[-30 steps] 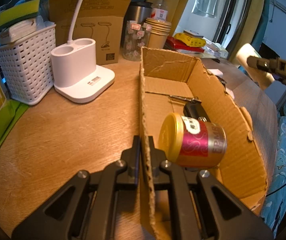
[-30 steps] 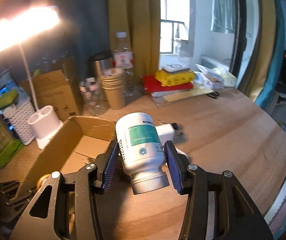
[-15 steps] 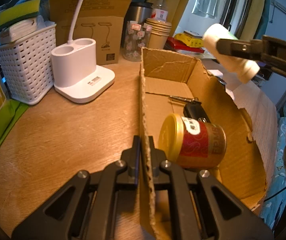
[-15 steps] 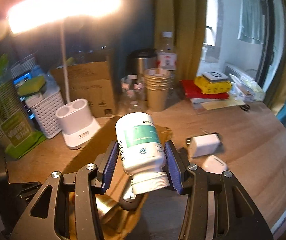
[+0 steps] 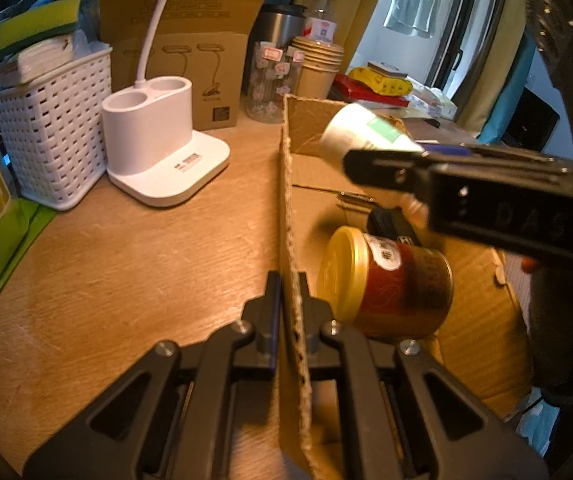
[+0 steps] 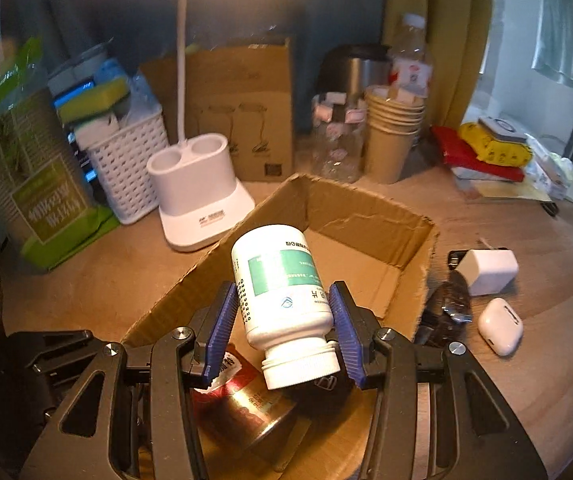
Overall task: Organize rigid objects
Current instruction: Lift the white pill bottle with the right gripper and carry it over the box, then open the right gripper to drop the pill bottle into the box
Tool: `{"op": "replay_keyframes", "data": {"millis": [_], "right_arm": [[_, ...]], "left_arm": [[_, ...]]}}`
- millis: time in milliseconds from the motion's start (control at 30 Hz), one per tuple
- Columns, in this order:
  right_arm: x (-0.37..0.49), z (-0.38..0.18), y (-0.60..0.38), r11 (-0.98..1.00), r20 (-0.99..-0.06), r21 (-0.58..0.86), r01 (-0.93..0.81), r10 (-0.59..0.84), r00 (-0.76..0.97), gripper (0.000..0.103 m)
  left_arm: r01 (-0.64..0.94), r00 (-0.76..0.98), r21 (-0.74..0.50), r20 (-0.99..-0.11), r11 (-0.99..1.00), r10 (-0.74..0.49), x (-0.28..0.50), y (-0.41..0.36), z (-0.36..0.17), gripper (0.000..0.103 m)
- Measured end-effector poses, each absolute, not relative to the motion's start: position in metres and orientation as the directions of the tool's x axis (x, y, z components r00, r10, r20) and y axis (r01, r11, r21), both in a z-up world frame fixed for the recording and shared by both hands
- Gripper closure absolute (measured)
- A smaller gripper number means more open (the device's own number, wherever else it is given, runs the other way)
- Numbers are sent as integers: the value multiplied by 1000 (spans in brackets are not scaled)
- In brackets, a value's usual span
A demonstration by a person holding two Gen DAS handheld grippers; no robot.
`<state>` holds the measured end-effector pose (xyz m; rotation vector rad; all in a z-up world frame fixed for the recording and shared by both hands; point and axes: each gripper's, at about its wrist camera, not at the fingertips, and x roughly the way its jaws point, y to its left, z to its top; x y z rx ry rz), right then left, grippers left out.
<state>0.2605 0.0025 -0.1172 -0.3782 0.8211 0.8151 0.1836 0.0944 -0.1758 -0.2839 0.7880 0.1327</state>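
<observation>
Already the cardboard box [image 6: 366,216] on the tabletop [image 5: 126,264] holds part of the load: a red and gold can [image 5: 386,284] lies on its side inside, with a dark object [image 5: 390,226] and a thin metal tool [image 5: 356,198] behind it. To the right of the box, a white charger [image 6: 486,272], a white earbud case [image 6: 500,326] and a dark crumpled item [image 6: 448,300] sit loose on the tabletop, so by my judgement the sorting is roughly half done.

At the left, the left gripper [image 5: 288,312] has its fingers clenched on the box's near wall, pinching the cardboard edge and steadying it. At the right, the right gripper [image 6: 282,320] has its blue-padded fingers partly spread and pressed against both sides of a white pill bottle [image 6: 282,288], cap toward the camera. The bottle hangs over the box's open interior, above the can, not yet set down.
</observation>
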Motion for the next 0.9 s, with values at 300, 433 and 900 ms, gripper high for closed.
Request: {"op": "replay_keyframes", "data": {"millis": [300, 433, 900], "right_arm": [[270, -132, 12, 605, -827, 58, -794, 475, 301, 52], [271, -134, 12, 602, -835, 75, -795, 473, 279, 52], [268, -126, 1, 618, -818, 50, -784, 476, 324, 40]], "left_arm": [[-219, 702, -197, -712, 956, 14, 184, 93, -176, 97], [-218, 702, -196, -712, 956, 15, 185, 93, -175, 97], [-217, 704, -192, -710, 957, 17, 184, 93, -175, 97]]}}
